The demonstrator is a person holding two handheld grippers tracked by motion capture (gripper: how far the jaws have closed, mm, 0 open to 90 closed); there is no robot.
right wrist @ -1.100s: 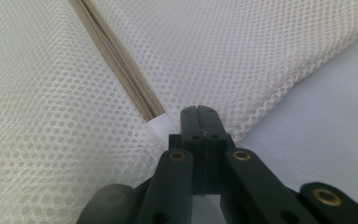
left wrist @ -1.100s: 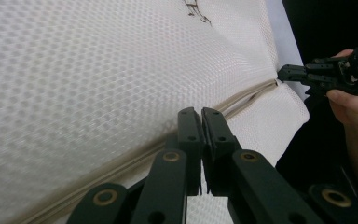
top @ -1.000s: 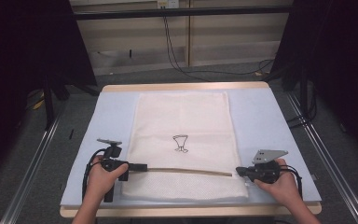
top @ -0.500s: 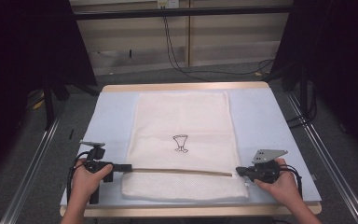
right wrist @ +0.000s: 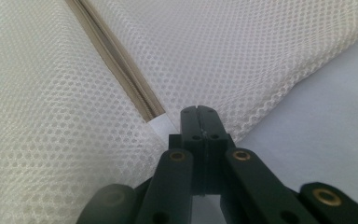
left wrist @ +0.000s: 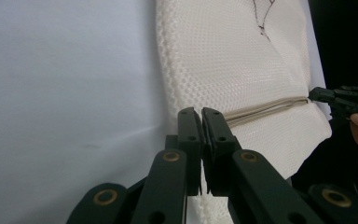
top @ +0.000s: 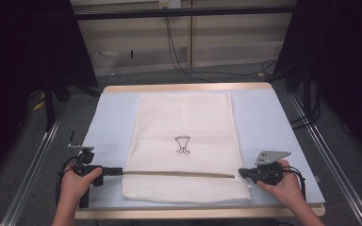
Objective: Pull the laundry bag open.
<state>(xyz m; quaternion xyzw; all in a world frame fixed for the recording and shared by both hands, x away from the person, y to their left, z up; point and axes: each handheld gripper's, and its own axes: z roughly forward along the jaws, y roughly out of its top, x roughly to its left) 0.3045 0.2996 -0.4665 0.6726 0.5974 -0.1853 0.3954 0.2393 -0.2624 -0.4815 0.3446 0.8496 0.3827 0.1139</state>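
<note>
Two hand-held grippers, left hand-held gripper (top: 118,171) and right hand-held gripper (top: 241,173), jaws together, each clamped on an end of the mesh laundry bag's (top: 184,136) zipper (top: 179,173); right gripper view shows zipper teeth close up; high view shows goblet print (top: 183,144), pale desk (top: 273,122), cables behind.

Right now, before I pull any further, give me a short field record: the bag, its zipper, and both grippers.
item: white mesh laundry bag, flat on the blue-grey table mat
marking: small black cup-like drawing mid-bag
zipper: tan zipper line across the near end of the bag
left gripper: jaws shut, at the zipper's left end, bag's left edge
right gripper: jaws shut, at the zipper's right end
hold: whether either pinches fabric or a zipper pull, cannot tell
</note>
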